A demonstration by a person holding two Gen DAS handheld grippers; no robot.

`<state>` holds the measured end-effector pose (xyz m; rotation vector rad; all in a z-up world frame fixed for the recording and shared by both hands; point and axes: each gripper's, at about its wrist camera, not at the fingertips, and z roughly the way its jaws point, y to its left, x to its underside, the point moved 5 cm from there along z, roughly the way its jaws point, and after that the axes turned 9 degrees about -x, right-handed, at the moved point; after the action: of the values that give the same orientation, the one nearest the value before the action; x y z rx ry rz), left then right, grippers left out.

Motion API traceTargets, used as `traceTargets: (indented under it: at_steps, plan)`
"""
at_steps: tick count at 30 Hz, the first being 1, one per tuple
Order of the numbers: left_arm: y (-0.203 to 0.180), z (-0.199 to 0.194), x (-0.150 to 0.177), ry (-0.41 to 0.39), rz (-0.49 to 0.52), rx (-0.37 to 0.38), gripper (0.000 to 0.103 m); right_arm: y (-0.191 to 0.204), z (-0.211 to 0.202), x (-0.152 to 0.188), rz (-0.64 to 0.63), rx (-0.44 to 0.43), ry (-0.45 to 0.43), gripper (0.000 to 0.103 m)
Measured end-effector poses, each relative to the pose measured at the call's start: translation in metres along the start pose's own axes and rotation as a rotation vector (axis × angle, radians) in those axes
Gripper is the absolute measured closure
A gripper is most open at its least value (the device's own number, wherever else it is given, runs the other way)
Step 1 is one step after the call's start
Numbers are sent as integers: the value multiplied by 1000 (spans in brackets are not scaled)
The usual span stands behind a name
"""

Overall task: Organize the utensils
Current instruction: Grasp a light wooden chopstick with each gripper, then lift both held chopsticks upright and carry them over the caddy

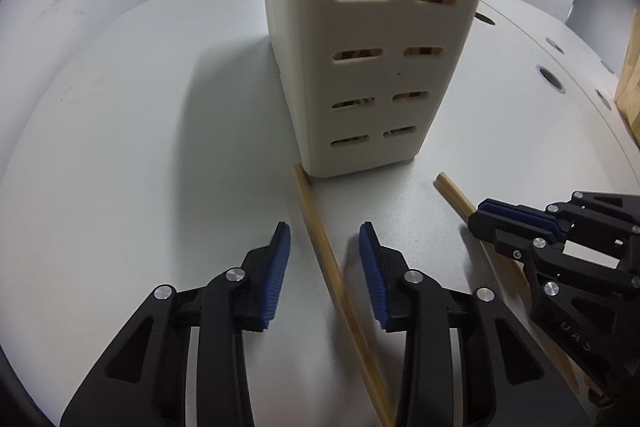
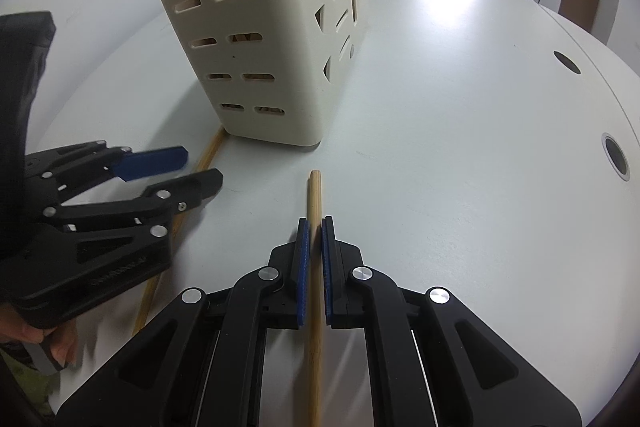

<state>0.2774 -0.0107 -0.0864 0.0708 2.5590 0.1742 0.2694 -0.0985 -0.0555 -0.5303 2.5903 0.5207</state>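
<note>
On the round white tabletop (image 1: 140, 147) stands a tall cream plastic utensil caddy with slotted walls (image 1: 372, 47), at my left wrist camera's 12 o'clock; wooden pieces show through its slots. My left gripper (image 1: 324, 239) straddles a thin bamboo chopstick (image 1: 320, 235) lying flat on the table, its far tip just beside the caddy's near corner. The blue ribbed pads (image 1: 280, 267) stand clearly apart from the stick on both sides, so the jaws are partly open and grip nothing. At 3 o'clock in that view my right gripper (image 1: 480, 215) comes in from the edge, jaws pressed together on a second bamboo chopstick (image 1: 452, 193) whose free end pokes out toward 10 o'clock. From the right wrist camera I see the same grip: right gripper (image 2: 315, 225) pinched on that second stick (image 2: 315, 195), blue pads flush against it, tip pointing to 12 o'clock near the caddy's base (image 2: 260, 39). At 9 o'clock there, the left gripper (image 2: 200, 167) hovers over the first chopstick (image 2: 208, 151), with a hand (image 2: 60, 345) partly visible behind it. Dark round holes (image 2: 616, 157) dot the table's far rim at 3 o'clock.
</note>
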Motion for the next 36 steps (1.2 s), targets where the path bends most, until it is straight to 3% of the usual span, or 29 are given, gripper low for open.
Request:
traceTargets:
  at_steps: [2,4,15,23,36]
  plan:
    - [-2,-2,0,8,12,5,75,-6,1,-1,1,-4,-2,96]
    - [0,-1,-2,23,17,-8,92,-7,0,-1,-3,0,-12,96]
    - [5,-8,2,-4,-8,-27,97,11,-24,0,-33,-14,-92,96]
    - [17,-72,-9,-181,-79,16,97,24,-62,-6,-55,-10,-217,96]
    - [9,-151,-39,-442,-96,42,97,32,-126,-24,-67,-14,-414,96]
